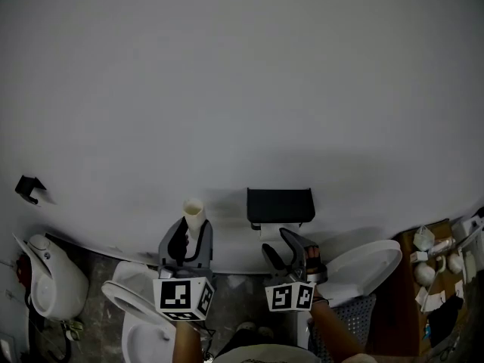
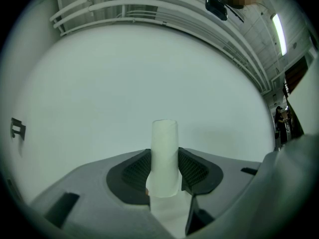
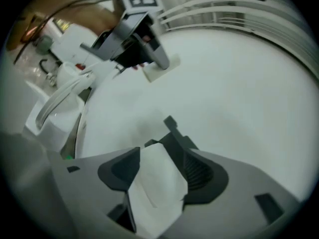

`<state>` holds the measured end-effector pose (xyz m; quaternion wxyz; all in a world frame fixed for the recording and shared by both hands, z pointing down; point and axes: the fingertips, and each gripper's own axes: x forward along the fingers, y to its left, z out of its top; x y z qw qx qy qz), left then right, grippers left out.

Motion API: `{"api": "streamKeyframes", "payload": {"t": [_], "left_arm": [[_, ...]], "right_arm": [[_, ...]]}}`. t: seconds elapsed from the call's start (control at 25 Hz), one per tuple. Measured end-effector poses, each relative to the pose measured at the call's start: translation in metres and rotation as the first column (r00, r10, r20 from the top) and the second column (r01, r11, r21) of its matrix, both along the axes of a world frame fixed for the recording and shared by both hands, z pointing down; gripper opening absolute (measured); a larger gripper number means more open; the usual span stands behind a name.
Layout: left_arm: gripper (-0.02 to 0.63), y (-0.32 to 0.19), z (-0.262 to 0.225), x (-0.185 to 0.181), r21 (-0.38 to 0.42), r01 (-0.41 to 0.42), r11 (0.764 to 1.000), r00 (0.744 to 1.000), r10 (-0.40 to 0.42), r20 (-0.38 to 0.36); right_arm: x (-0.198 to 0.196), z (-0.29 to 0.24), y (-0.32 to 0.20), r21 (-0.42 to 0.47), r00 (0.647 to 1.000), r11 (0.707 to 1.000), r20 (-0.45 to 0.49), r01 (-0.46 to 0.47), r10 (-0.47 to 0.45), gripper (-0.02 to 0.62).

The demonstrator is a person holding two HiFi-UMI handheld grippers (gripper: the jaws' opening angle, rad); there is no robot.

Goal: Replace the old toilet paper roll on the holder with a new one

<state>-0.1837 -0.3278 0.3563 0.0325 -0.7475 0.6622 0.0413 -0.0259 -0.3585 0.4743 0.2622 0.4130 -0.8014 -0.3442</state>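
Note:
My left gripper (image 1: 189, 239) is shut on a narrow white tube, the old roll (image 1: 194, 215), which stands upright out of its jaws in front of the white wall. In the left gripper view the tube (image 2: 164, 143) sits pinched between both pads of the gripper (image 2: 164, 172). The black holder (image 1: 280, 206) hangs on the wall to the right. Just below it is my right gripper (image 1: 291, 249), with soft white paper, the new roll (image 3: 157, 178), filling the gap between its jaws (image 3: 159, 166). A black part of the holder (image 3: 171, 126) shows just behind the paper.
A white toilet (image 1: 136, 312) stands below the left gripper and another raised lid (image 1: 368, 267) is at the right. A white fixture (image 1: 51, 278) and a black wall hook (image 1: 29, 189) are at the left. A cluttered brown shelf (image 1: 435, 271) and a mesh basket (image 1: 355, 318) stand at the right.

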Motion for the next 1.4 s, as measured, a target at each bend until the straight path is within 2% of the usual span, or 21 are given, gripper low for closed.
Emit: {"api": "streamKeyframes", "payload": {"t": [0.08, 0.12, 0.2, 0.28, 0.4, 0.48, 0.6, 0.76, 1.28, 1.4], "left_arm": [[0.173, -0.003, 0.000, 0.006, 0.003, -0.013, 1.000, 1.000, 0.013, -0.005], [0.173, -0.005, -0.001, 0.009, 0.004, -0.021, 1.000, 1.000, 0.021, -0.008], [0.173, -0.008, -0.002, 0.016, 0.007, -0.032, 0.999, 0.999, 0.032, -0.009], [0.173, -0.010, -0.004, 0.023, 0.013, -0.038, 0.999, 0.999, 0.038, -0.009], [0.173, -0.014, -0.007, 0.032, 0.019, -0.052, 0.998, 0.999, 0.052, -0.015], [0.173, -0.016, -0.008, 0.037, 0.019, -0.059, 0.998, 0.998, 0.059, -0.020], [0.173, -0.018, -0.010, 0.041, 0.023, -0.065, 0.998, 0.997, 0.065, -0.028], [0.173, -0.018, -0.012, 0.046, 0.027, -0.072, 0.997, 0.997, 0.072, -0.026], [0.173, -0.021, -0.013, 0.043, 0.028, -0.067, 0.997, 0.997, 0.067, -0.024], [0.173, -0.020, -0.014, 0.044, 0.030, -0.064, 0.998, 0.998, 0.064, -0.023]], "right_arm": [[0.020, -0.023, 0.002, -0.027, 0.984, 0.999, 0.173, -0.044, 0.048, 0.205], [0.031, -0.035, 0.002, -0.046, 0.961, 0.997, 0.264, -0.068, 0.078, 0.174], [0.055, -0.058, 0.000, -0.083, 0.891, 0.990, 0.432, -0.114, 0.138, 0.119], [0.081, -0.078, -0.004, -0.108, 0.807, 0.981, 0.559, -0.160, 0.193, 0.094], [0.115, -0.101, -0.011, -0.141, 0.697, 0.965, 0.670, -0.220, 0.257, 0.071], [0.132, -0.111, -0.015, -0.159, 0.637, 0.957, 0.718, -0.242, 0.281, 0.064], [0.145, -0.121, -0.018, -0.171, 0.583, 0.951, 0.757, -0.259, 0.295, 0.056], [0.150, -0.125, -0.020, -0.176, 0.566, 0.945, 0.765, -0.276, 0.307, 0.041], [0.150, -0.120, -0.028, -0.193, 0.580, 0.940, 0.745, -0.283, 0.328, 0.031], [0.148, -0.121, -0.028, -0.185, 0.593, 0.939, 0.736, -0.288, 0.327, 0.029]]}}
